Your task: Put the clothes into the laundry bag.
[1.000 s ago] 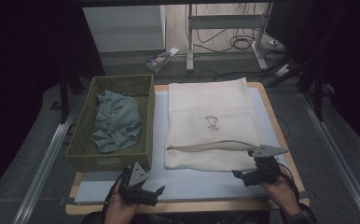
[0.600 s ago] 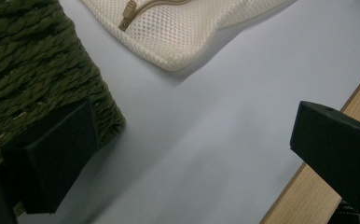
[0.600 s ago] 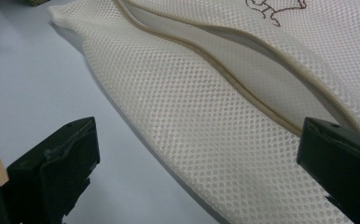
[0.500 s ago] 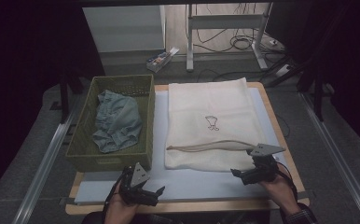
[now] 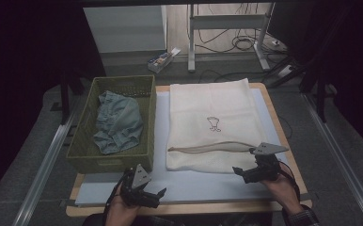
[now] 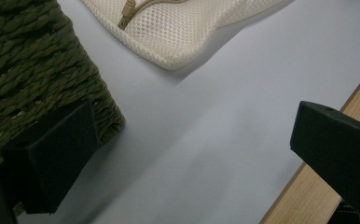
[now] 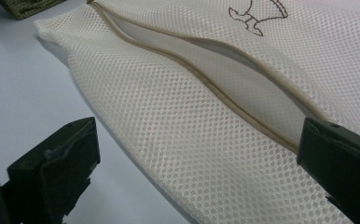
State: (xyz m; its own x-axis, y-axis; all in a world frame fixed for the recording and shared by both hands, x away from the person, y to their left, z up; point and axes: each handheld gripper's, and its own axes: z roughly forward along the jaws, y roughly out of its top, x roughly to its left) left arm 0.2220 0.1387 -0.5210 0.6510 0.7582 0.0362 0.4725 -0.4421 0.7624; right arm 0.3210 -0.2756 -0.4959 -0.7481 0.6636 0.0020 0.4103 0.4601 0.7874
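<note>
My right gripper hangs just off the near right corner of the cream mesh bag, its jaws spread wide and holding nothing. In the right gripper view the bag lies between and just beyond those jaws, and its tan zipper gapes open, running slantwise toward the jaw on the right side of that view. The bag lies flat on the pale mat that covers the bench. My left gripper sits low at the near edge of the bench, jaws also wide and empty. In the left gripper view, the green woven basket is close behind one jaw, and the bag's corner lies well ahead. A blue-grey garment lies crumpled in the basket.
</note>
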